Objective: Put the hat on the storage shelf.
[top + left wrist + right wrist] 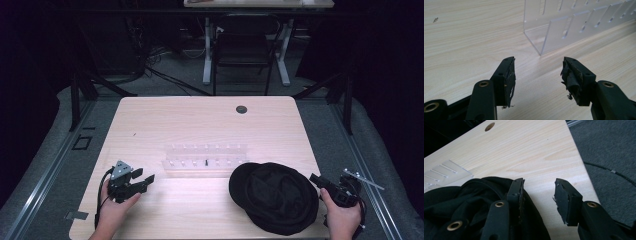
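The black cap (274, 196) lies just left of the right gripper (320, 181), whose jaws gape empty at its edge; the left gripper (142, 181), also released, sits farther off.

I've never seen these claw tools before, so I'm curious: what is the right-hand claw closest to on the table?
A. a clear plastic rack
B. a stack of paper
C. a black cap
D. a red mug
C: the right gripper stands open at the edge of the black cap, with nothing between its jaws.
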